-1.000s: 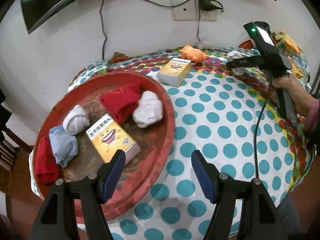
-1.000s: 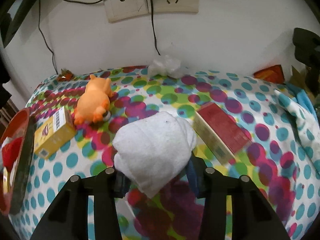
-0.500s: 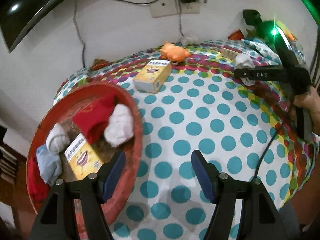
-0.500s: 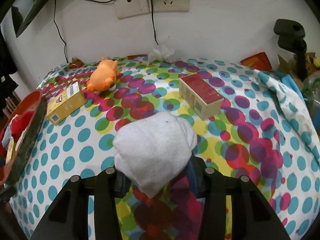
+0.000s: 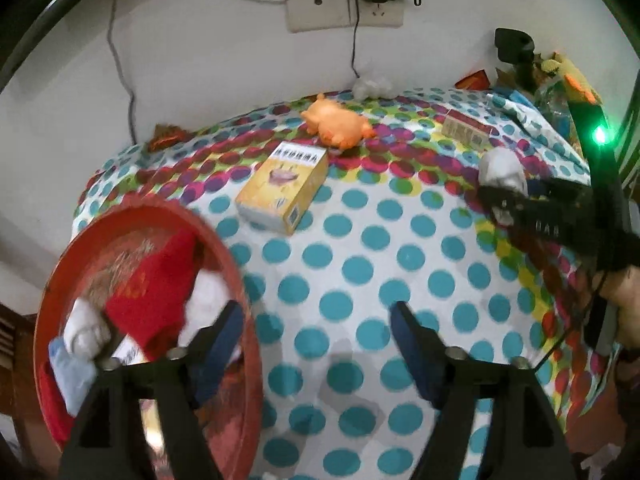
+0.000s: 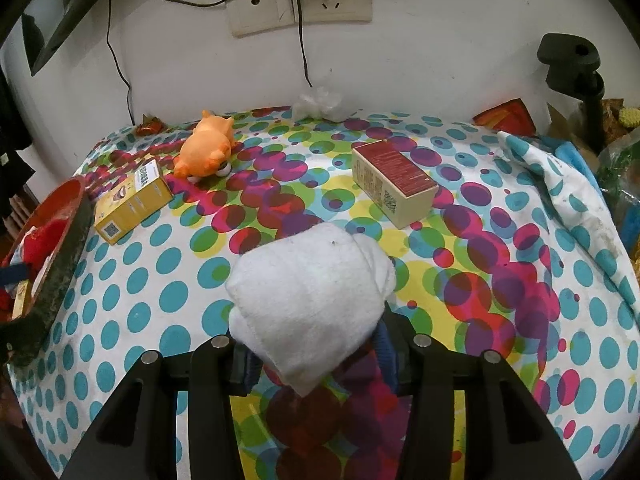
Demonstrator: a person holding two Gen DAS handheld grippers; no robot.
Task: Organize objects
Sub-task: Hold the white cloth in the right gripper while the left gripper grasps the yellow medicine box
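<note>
Right gripper (image 6: 316, 356) clamps white sock (image 6: 312, 300); yellow box (image 6: 132, 200), orange toy (image 6: 208, 148) beyond.

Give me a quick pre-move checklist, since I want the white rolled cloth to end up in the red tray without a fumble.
1. Right claw gripping the white rolled cloth: ok, its pads press on the bundle.
2. Cloth lifted off the dotted tablecloth: cannot tell.
3. Left claw free: ok, its jaws have just been opening, nothing between them.
4. Space in the red tray: cannot tell, red cloth, a small white roll and other items fill the visible part.
5. Path to the tray: ok, the yellow box and orange toy lie farther back.
6. Left claw clear of the tray: not ok, one finger hangs over its rim.
</note>
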